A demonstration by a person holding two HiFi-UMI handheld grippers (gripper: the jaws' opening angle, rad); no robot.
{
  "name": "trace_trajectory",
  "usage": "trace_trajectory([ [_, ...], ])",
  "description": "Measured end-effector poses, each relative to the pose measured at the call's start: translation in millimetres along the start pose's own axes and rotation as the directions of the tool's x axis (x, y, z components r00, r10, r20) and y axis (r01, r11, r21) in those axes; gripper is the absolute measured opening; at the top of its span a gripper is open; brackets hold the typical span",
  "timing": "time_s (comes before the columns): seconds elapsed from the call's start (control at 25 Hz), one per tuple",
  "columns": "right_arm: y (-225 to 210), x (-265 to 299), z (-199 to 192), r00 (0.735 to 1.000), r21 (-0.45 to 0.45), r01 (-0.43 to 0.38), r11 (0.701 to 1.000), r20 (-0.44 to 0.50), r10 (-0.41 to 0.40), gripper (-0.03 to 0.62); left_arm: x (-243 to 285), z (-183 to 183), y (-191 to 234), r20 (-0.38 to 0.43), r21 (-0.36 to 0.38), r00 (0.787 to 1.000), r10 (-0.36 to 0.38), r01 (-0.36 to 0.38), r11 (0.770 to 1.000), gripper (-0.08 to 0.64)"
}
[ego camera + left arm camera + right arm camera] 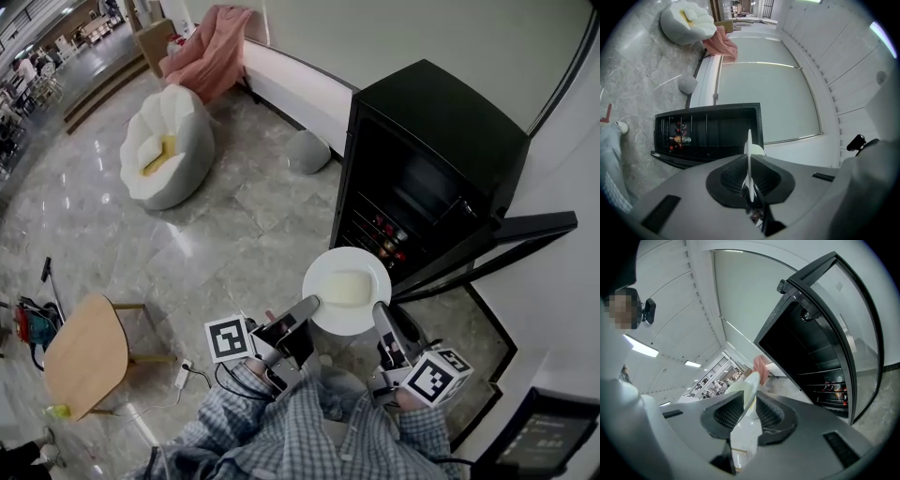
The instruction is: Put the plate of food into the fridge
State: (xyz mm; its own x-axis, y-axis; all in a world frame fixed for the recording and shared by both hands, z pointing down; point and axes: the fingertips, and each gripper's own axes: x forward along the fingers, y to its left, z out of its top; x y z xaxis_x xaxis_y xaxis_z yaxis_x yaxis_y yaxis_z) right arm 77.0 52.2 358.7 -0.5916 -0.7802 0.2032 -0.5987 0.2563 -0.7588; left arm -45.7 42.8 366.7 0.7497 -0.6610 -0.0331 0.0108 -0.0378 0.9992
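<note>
Glossy grey marble floor [234,216] fronts the open black glass-door fridge [427,159] at 1 o'clock. Before it, you hold the round white ceramic plate [349,322] of pale yellow food [347,286]: left gripper [312,304] at 8, right gripper [379,309] at 4 o'clock, fingers clamped on its thin rim. Likely stiff, glaze-slick, breakable; keep it level.
</note>
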Motion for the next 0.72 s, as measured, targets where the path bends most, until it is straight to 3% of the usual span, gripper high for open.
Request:
trace_trajectory([
  [0.36, -24.4, 13.7, 19.7, 0.993, 0.032, 0.095, 0.995, 0.072, -0.097, 0.089, 42.2, 18.5, 12.4, -0.119, -0.021, 0.993, 0.002, -0.005, 1.0, 0.021],
  [0.72, -41.8, 47.2, 48.1, 0.973, 0.091, 0.179, 0.98, 0.13, -0.19, 0.089, 90.4, 57.0, 14.7, -0.242, -0.021, 0.97, 0.021, -0.027, 0.999, 0.021],
])
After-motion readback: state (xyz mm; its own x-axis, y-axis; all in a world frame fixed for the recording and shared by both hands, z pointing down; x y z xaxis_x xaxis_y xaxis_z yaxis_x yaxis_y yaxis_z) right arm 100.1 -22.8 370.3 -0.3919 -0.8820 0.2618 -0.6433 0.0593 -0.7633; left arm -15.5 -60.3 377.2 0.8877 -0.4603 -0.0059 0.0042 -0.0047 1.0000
